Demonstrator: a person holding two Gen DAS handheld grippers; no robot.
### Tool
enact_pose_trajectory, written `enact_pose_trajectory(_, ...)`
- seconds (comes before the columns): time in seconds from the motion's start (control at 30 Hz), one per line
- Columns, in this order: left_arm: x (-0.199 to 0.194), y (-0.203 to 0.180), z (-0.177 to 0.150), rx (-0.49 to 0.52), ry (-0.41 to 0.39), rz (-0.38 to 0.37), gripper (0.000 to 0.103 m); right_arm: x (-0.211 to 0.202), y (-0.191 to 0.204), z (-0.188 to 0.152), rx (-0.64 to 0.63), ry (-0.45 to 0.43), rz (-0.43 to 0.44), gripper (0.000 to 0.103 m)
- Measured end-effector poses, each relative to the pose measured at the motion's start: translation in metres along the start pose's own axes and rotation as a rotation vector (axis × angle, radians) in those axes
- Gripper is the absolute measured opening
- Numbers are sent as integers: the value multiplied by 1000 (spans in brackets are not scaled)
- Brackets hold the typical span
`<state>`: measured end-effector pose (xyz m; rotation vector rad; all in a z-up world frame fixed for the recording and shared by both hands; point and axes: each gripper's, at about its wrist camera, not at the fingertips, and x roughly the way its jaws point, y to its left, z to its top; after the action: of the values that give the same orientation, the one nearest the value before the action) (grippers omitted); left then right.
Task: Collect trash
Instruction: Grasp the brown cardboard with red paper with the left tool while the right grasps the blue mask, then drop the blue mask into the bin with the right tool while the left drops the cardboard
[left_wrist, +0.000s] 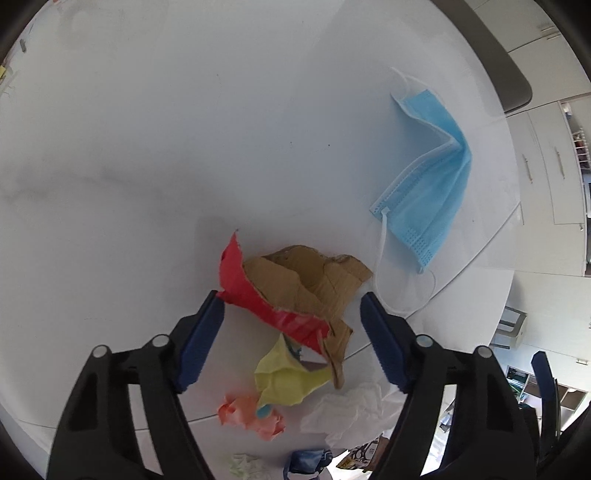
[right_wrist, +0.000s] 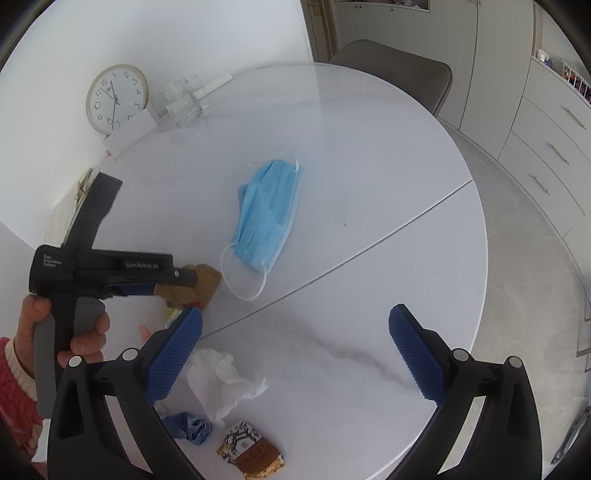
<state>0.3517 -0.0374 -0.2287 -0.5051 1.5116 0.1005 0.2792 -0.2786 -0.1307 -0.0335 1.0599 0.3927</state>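
Observation:
Trash lies on a round white table (left_wrist: 147, 147). In the left wrist view, a torn brown cardboard piece with a red side (left_wrist: 295, 288) sits between the tips of my open left gripper (left_wrist: 291, 306), not gripped. Below it lie yellow crumpled paper (left_wrist: 288, 380), pink crumpled paper (left_wrist: 251, 415) and a white tissue (left_wrist: 351, 410). A blue face mask (left_wrist: 432, 177) lies to the right. My right gripper (right_wrist: 295, 325) is open and empty above the table (right_wrist: 369, 258), with the mask (right_wrist: 267, 214), the tissue (right_wrist: 218, 380), a blue wrapper (right_wrist: 188, 426) and a patterned wrapper (right_wrist: 251, 450) around it.
The left gripper's body (right_wrist: 107, 269) and the hand holding it show at the left of the right wrist view. A clock (right_wrist: 116, 98), a card and glass jars (right_wrist: 181, 103) stand at the table's far edge. A grey chair (right_wrist: 399, 70) and white drawers (right_wrist: 546, 155) stand beyond.

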Motion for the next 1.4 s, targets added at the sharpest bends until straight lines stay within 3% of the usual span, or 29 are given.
enact_pose_trajectory(0.17, 3, -5, 6, 10, -14, -1, 47, 13, -1, 9, 0, 10, 15, 100)
enact_pose_trajectory(0.4, -12, -1, 10, 41, -74, -12, 45, 48, 7, 39, 8, 37, 42, 100)
enact_pose_trajectory(0.63, -47, 13, 6, 59, -156, -30, 45, 124, 26, 89, 86, 131, 34, 94)
enact_pose_trajectory(0.7, -54, 17, 5, 59, -173, -27, 45, 142, 32, 94, 71, 161, 25, 86)
enact_pose_trajectory(0.83, -67, 25, 2, 59, -203, -19, 45, 159, 43, 93, 5, 195, -14, 27)
enact_pose_trajectory(0.87, -69, 26, 2, 62, -208, -16, 45, 156, 41, 92, 9, 187, 0, 16)
enact_pose_trajectory(1.1, -91, 4, -11, 150, -262, -22, 45, 72, 6, 67, 77, 50, 47, 14)
enact_pose_trajectory(1.23, -103, -20, -42, 225, -261, -55, 45, 5, -29, 21, 102, -7, 20, 14)
enact_pose_trajectory(1.4, -110, -54, -91, 342, -241, -97, 45, -56, -64, -54, 136, -14, -37, 14)
